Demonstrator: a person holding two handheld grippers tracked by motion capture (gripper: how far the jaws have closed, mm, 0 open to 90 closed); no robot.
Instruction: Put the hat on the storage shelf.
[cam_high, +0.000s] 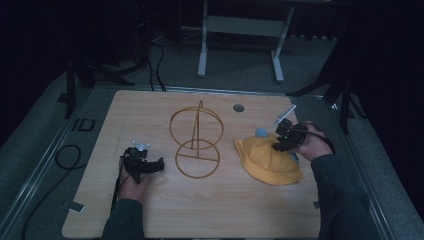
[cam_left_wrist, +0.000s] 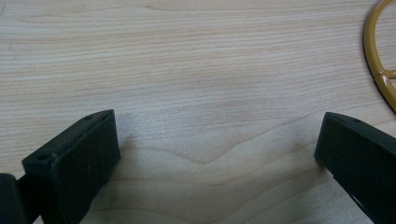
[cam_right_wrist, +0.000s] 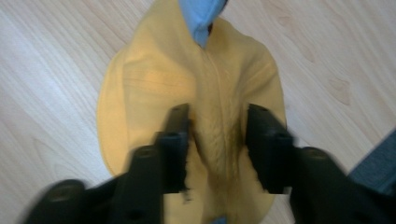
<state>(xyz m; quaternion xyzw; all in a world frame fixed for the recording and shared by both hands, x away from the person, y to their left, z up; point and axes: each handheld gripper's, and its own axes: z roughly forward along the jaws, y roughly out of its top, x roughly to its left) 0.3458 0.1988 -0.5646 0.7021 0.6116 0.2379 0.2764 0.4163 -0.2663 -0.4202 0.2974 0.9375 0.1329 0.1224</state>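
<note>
Left gripper (cam_high: 150, 166) jaws spread over bare table (cam_high: 150, 210), wire stand (cam_high: 196, 141) adjacent, right gripper (cam_right_wrist: 217, 135) jaws straddling yellow hat (cam_right_wrist: 154, 93) fold, grip uncertain, blue item (cam_right_wrist: 201, 14) beyond.

Matt cloth hat (cam_high: 267, 160), wood-grain table (cam_high: 240, 205)

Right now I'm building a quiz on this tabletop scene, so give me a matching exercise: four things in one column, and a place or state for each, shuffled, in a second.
Things:
1. wire stand
2. yellow hat
3. left gripper
4. right gripper

Places or states:
A. jaws wide apart over bare wood
B. upright at the table's middle
C. lying on the table's right side
D. jaws either side of a fold of yellow cloth

Pairs: 1-B, 2-C, 3-A, 4-D
</note>
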